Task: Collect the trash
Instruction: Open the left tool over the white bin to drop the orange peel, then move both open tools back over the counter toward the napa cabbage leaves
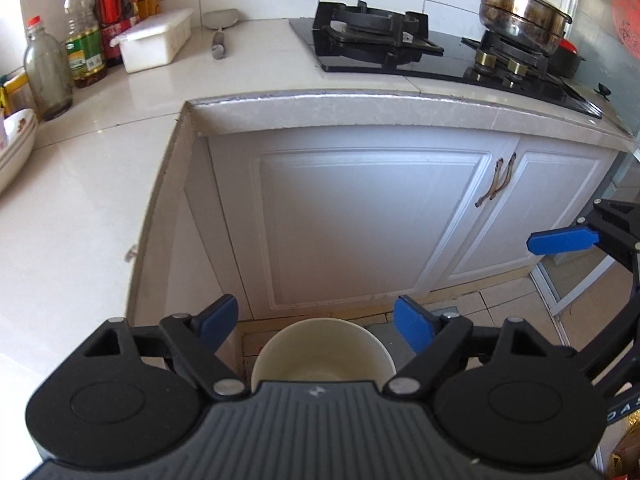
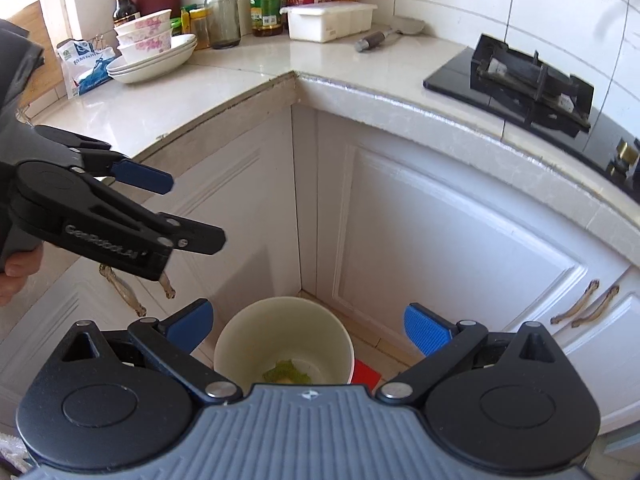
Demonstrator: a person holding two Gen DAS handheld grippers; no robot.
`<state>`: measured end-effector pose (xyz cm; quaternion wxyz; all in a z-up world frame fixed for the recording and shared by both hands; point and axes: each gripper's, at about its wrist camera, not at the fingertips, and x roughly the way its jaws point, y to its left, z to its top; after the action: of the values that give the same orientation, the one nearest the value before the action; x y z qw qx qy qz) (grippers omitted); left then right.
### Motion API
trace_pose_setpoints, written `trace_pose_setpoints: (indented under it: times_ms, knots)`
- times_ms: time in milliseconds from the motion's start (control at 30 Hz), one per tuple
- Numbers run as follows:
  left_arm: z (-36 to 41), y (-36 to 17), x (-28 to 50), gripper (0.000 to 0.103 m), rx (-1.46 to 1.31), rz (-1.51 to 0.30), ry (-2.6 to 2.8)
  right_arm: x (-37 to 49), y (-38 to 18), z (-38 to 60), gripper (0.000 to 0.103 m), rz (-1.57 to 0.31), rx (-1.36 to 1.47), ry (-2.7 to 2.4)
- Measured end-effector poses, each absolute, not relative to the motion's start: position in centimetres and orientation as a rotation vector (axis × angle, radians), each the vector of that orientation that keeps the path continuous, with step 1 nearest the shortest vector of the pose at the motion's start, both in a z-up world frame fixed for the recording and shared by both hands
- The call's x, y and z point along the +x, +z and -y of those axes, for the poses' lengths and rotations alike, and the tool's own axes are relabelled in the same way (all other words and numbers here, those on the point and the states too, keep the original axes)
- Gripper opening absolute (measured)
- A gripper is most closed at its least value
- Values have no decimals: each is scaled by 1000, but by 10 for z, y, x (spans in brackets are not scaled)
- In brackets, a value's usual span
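Fingers spread wide on both sides, nothing between them. I have the left gripper [image 1: 316, 322] and the right gripper [image 2: 308, 330] both hanging above the bin [image 2: 284, 340], which stands on the floor in the corner where the two runs of cabinet [image 2: 440, 240] meet, below the edge of the surface [image 2: 180, 92]. From the right wrist view I can see green scraps [image 2: 286, 376] lying at the bottom of the bin; the left view shows only its pale inner wall.

I can't make out any loose trash on the surface from here: what shows are bowls [image 2: 152, 46], bottles [image 2: 222, 14], a white box [image 2: 330, 20] and the stove [image 1: 400, 40], all well apart from the bin.

My judgement on handling: the bin looks like thin plastic, light and near empty, so it would tip or slide easily. If I had to move it, I'd pinch the rim wall with one gripper rather than try to span the mouth. The scraps look soft and damp, likely to smear or tear under a hard squeeze.
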<state>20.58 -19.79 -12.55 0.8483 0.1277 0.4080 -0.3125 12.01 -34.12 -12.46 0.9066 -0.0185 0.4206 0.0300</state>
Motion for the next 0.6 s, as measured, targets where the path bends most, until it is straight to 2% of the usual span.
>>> trace_pose_setpoints:
  times_ms: [233, 600]
  knots:
    - [169, -100, 196, 89, 235, -814, -572, 130, -106, 326, 103, -809, -64, 110]
    - [91, -74, 176, 90, 170, -771, -331, 149, -77, 272, 103, -731, -153, 225]
